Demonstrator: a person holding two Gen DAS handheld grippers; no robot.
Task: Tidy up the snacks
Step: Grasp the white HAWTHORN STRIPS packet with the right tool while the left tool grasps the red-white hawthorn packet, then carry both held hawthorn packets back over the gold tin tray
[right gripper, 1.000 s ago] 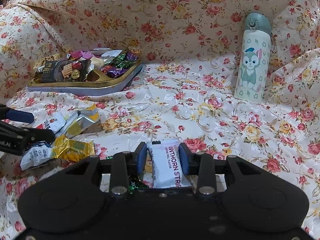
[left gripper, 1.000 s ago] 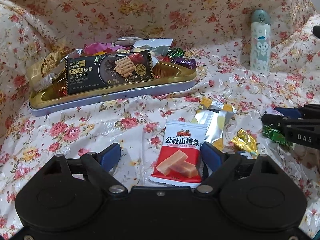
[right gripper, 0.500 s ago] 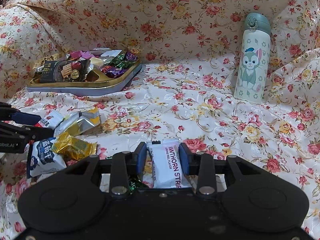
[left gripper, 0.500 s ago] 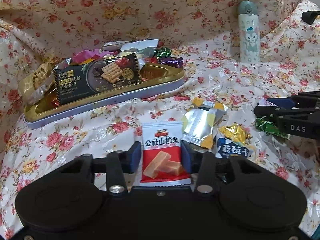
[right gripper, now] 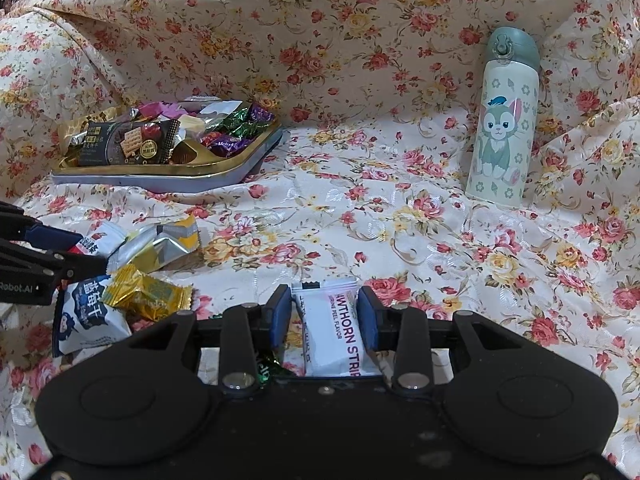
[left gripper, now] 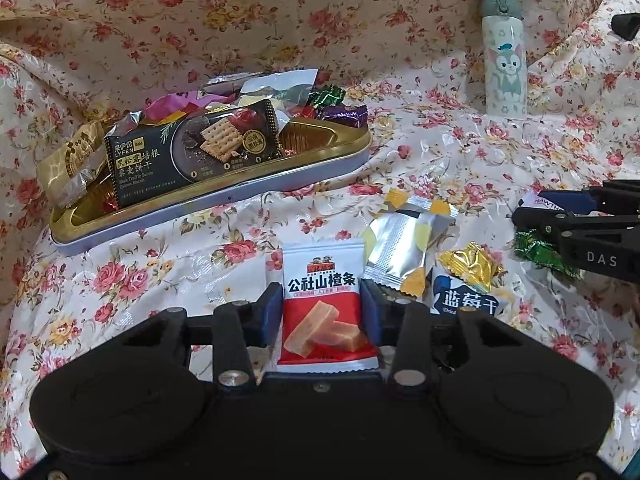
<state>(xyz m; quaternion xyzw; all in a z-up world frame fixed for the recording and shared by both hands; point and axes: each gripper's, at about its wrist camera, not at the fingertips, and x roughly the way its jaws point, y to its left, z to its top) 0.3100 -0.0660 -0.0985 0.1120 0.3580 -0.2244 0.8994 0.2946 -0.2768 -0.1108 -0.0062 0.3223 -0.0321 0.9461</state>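
The red packet (left gripper: 325,304) is gripped in the left tongs (left gripper: 322,314), the white packet (right gripper: 334,330) in the right tongs (right gripper: 324,318). The tin (left gripper: 224,204) lies ahead-left, nearer the left tongs.

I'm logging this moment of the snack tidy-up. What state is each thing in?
left gripper: shut on red hawthorn packet
right gripper: shut on white hawthorn strip packet
gold tray: holding snacks
blueberry packet: loose on cloth
bottle: upright, lid closed
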